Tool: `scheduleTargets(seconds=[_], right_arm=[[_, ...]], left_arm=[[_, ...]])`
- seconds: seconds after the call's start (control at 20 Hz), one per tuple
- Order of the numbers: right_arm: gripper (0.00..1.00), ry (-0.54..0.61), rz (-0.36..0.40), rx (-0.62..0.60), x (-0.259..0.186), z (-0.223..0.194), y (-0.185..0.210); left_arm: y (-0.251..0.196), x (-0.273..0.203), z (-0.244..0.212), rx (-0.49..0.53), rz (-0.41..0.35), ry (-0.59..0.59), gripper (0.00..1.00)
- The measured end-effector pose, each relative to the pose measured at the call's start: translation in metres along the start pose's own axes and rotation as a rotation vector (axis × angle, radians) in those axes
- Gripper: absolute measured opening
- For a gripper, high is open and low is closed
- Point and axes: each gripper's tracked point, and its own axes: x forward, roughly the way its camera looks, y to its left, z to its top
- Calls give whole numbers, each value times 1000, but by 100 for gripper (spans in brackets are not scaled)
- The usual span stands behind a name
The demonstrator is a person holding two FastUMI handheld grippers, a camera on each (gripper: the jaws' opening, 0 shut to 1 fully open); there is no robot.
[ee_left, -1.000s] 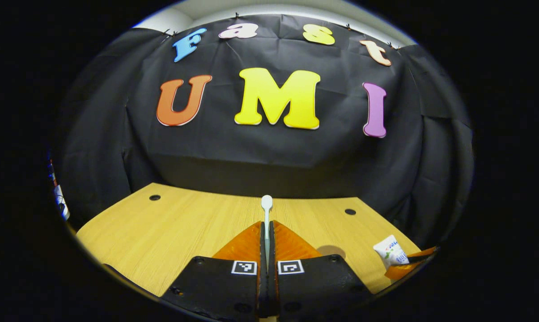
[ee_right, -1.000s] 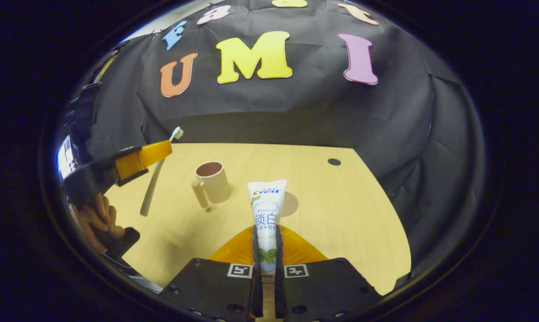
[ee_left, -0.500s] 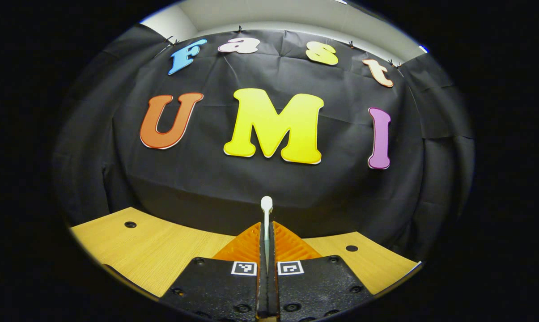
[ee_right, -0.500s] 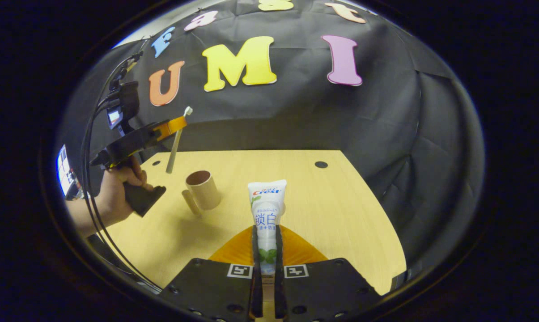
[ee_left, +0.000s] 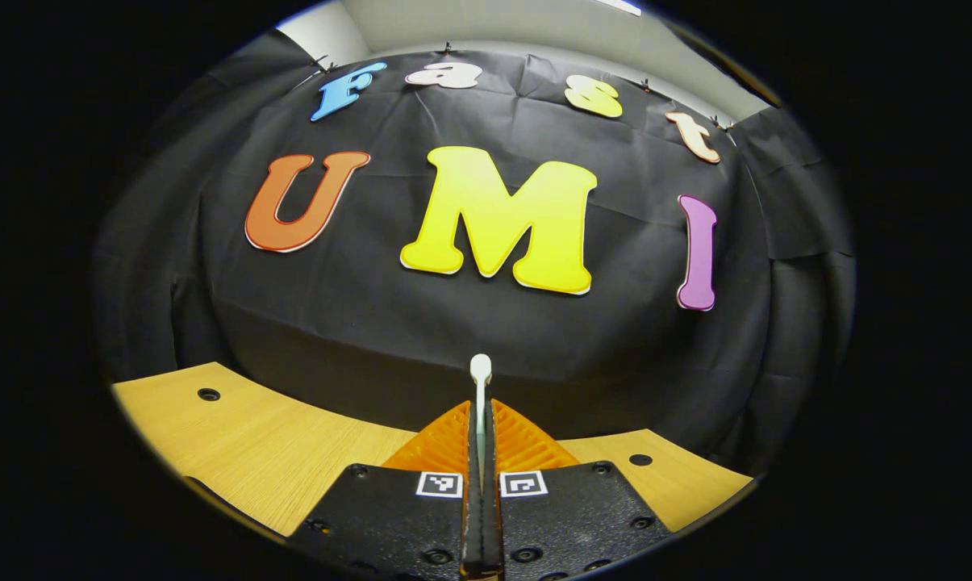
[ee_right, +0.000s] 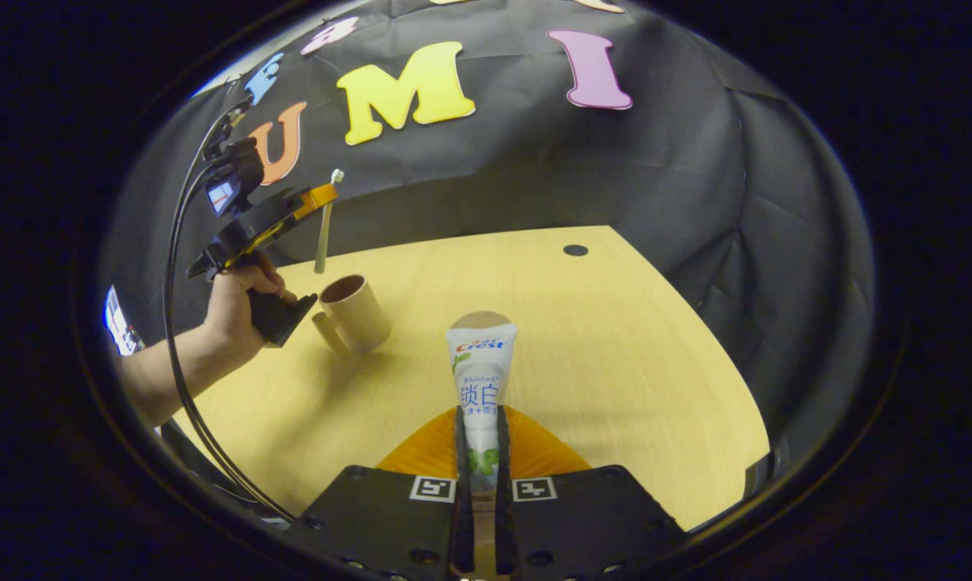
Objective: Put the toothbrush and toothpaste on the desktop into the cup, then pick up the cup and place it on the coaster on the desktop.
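Our left gripper point(ee_left: 481, 420) jaws clench a slim plastic toothbrush point(ee_left: 480, 379). Our right gripper point(ee_right: 479, 436) jaws pinch a soft toothpaste tube point(ee_right: 481, 379) above the wood-grain worktop point(ee_right: 615, 363), near a cylindrical cup point(ee_right: 356, 311).

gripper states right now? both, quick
Left gripper: shut on the toothbrush.
Right gripper: shut on the toothpaste.

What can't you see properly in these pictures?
- Coaster: in the right gripper view, the toothpaste held in the right tongs covers most of it.
- Toothbrush: in the left gripper view, the left tongs hide its handle.
- Cup: in the right gripper view, its inside is too dark to see the bottom.
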Motion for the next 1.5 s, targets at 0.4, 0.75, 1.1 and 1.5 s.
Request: scheduleTargets(seconds=[0.4,0.75,1.1,1.5], right_arm=[[11,-19,-11,-16,6,9,-1],[11,-19,-10,-18,3,4,5],[10,-18,-14,-19,4,4,7],[11,-9,-13,-18,6,1,11]], left_arm=[[10,-6,-13,-22,30,22,3],[9,-8,-17,-32,24,35,4],[8,-13,-15,-20,14,23,4],[9,-6,-21,-24,-2,23,6]])
